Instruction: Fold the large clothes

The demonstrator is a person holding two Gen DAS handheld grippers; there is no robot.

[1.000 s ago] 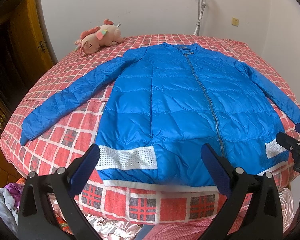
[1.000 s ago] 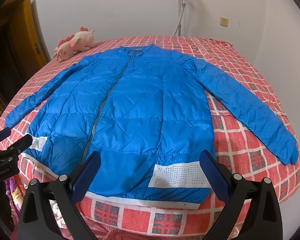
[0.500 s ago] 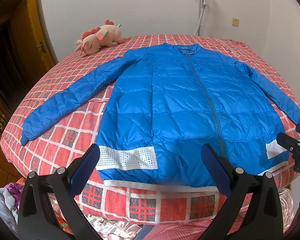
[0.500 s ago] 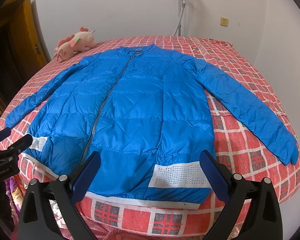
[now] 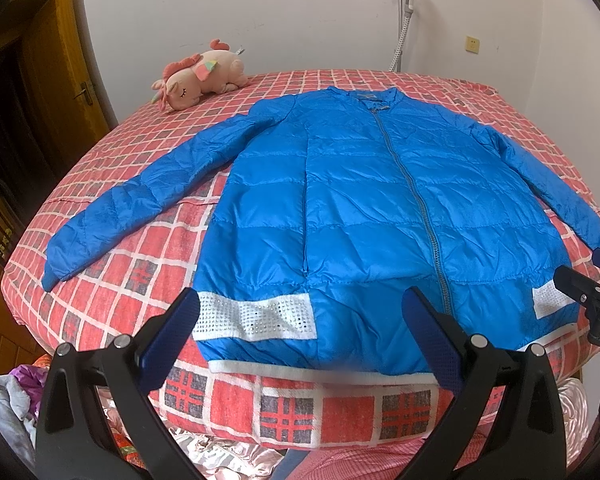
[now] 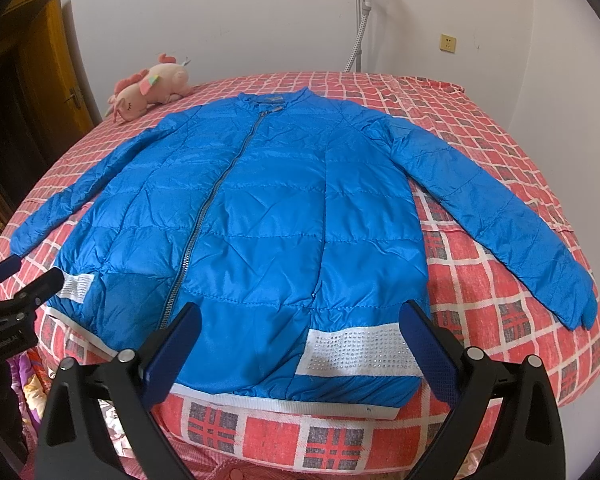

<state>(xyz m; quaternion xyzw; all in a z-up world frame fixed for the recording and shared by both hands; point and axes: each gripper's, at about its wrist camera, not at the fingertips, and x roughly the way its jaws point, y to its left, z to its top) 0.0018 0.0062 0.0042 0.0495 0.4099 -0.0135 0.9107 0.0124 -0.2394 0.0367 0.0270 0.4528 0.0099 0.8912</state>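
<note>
A blue padded jacket [image 5: 364,216] lies flat and zipped on the bed, collar at the far side, both sleeves spread out, white bands at the hem. It also shows in the right wrist view [image 6: 268,216]. My left gripper [image 5: 300,340] is open and empty, hovering just before the hem's left half. My right gripper [image 6: 298,340] is open and empty, just before the hem's right half. Each gripper shows at the edge of the other's view: the right one [image 5: 584,292], the left one [image 6: 16,292].
The bed [image 5: 140,276] has a red checked cover. A pink plush toy [image 5: 198,74] lies at its far left corner. A wooden door [image 5: 48,92] stands to the left. Loose clothes [image 5: 8,396] lie low at the left. A white wall runs along the right.
</note>
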